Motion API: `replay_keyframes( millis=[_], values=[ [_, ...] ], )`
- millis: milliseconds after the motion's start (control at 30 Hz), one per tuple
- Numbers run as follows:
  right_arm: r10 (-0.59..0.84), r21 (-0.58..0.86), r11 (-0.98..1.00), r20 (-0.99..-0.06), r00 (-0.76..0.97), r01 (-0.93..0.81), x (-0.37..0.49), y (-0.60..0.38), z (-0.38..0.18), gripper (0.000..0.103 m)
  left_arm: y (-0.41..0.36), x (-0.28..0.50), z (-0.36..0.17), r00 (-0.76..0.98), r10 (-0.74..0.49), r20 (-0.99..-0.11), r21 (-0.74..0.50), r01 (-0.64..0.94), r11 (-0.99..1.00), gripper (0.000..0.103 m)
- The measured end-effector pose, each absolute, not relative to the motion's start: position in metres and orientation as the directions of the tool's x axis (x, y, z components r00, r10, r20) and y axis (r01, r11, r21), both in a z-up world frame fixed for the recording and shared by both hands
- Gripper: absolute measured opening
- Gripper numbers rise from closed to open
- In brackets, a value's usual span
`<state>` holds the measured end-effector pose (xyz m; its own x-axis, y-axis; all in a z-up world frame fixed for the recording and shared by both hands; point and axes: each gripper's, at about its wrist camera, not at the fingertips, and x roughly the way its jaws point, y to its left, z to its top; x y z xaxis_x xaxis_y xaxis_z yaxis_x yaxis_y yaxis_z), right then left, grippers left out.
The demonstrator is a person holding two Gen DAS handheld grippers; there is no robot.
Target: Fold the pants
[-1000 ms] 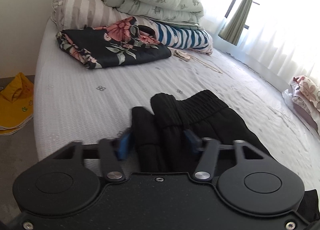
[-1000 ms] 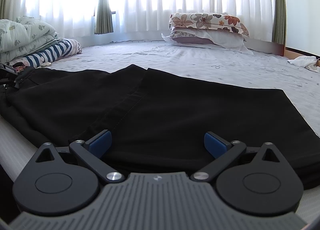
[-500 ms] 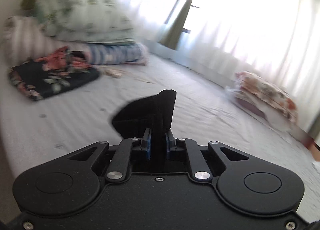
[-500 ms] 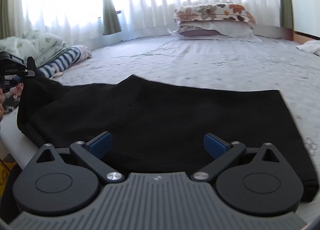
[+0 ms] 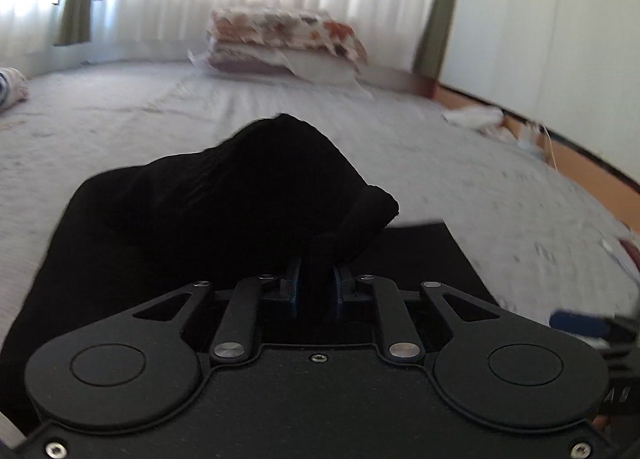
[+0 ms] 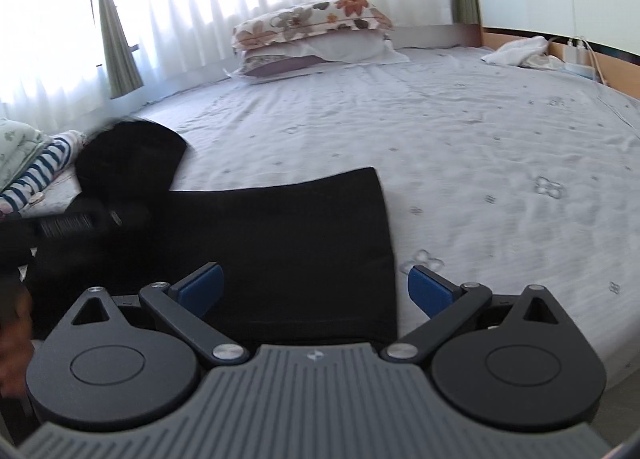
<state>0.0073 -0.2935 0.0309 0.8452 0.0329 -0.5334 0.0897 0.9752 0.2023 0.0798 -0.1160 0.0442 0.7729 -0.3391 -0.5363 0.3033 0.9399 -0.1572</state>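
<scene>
The black pants (image 6: 296, 243) lie flat on the grey bed sheet (image 6: 480, 147). My left gripper (image 5: 316, 283) is shut on a bunched end of the pants (image 5: 256, 187) and holds it lifted above the flat part (image 5: 432, 255). That lifted end also shows at the left of the right wrist view (image 6: 132, 155), with the left gripper's body (image 6: 72, 221) below it. My right gripper (image 6: 316, 285) is open and empty, low over the near edge of the flat pants, one blue pad over cloth, the other over bare sheet.
Stacked floral pillows (image 6: 316, 33) lie at the bed's far side by the curtained window. A striped garment (image 6: 36, 171) and folded bedding lie at the left. A white cloth (image 6: 516, 51) lies by the wooden bed edge at the right.
My left gripper closed on the pants' end, lifted it and swung it across over the flat pants toward my right gripper. My right gripper stayed open and shifted toward the pants' right edge.
</scene>
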Motion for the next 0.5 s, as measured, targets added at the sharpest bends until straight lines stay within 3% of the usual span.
replay_keyframes(
  millis=[67,133,167,233,500],
  values=[
    [0.041,0.222,0.970,-0.541,0.840,0.096,0.008,-0.298,0.028,0.103,-0.136,0.084,0.027,0.690,-0.373,-0.620,-0.157,0.357,0.921,0.024],
    [0.060,0.245,0.965,-0.547,0.835,0.091,0.008,-0.300,0.024,0.103,-0.142,0.074,0.024,0.705,-0.380,-0.599,-0.142,0.373,0.917,0.029],
    [0.069,0.251,0.964,-0.548,0.834,0.086,0.008,-0.299,0.024,0.103,-0.141,0.069,0.027,0.722,-0.376,-0.581,-0.125,0.377,0.918,0.046],
    [0.084,0.254,0.965,-0.545,0.834,0.068,0.011,-0.294,0.022,0.103,-0.134,0.061,0.035,0.747,-0.379,-0.546,-0.112,0.383,0.917,0.059],
    [0.176,0.298,0.955,-0.538,0.824,-0.009,0.039,-0.255,0.017,0.103,-0.030,0.051,0.061,0.830,-0.254,-0.497,-0.161,0.199,0.967,0.062]
  ],
)
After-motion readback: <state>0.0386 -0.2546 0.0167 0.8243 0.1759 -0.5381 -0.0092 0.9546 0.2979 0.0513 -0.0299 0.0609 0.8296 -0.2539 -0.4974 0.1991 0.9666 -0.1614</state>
